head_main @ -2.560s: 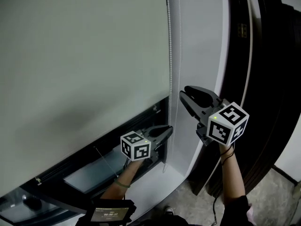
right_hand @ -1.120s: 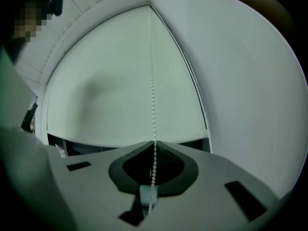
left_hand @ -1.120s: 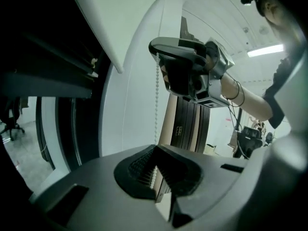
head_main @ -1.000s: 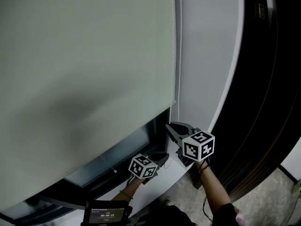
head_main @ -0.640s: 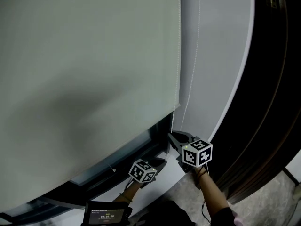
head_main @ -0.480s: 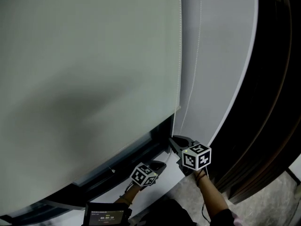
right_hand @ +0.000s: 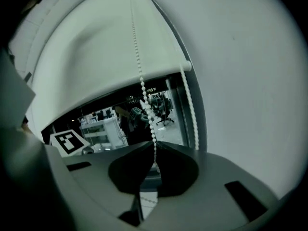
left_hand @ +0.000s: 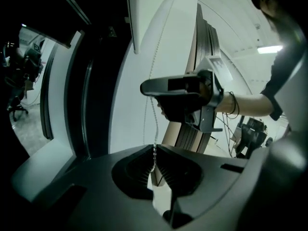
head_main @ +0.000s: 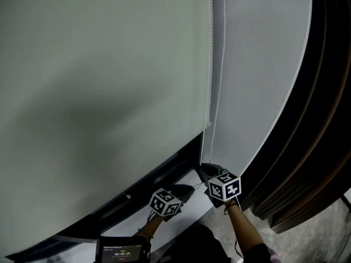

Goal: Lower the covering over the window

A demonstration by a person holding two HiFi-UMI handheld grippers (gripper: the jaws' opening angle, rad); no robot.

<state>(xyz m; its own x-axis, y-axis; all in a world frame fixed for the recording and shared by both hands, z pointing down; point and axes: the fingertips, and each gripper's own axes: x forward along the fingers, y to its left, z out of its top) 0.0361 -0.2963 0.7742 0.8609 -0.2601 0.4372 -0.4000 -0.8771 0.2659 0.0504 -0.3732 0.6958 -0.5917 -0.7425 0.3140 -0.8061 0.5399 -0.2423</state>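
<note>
Hanging right of centre in the head view, the thin, limp bead chain [head_main: 221, 64] borders the roller blind [head_main: 109, 92] filling the left. Left gripper view: left gripper [left_hand: 154, 148] clenched on it, lower centre. Right gripper view: right gripper [right_hand: 155, 146] likewise; beads likely resist slipping.

Head view steeply down; gripper views close, sharing bead chain [right_hand: 150, 120].
</note>
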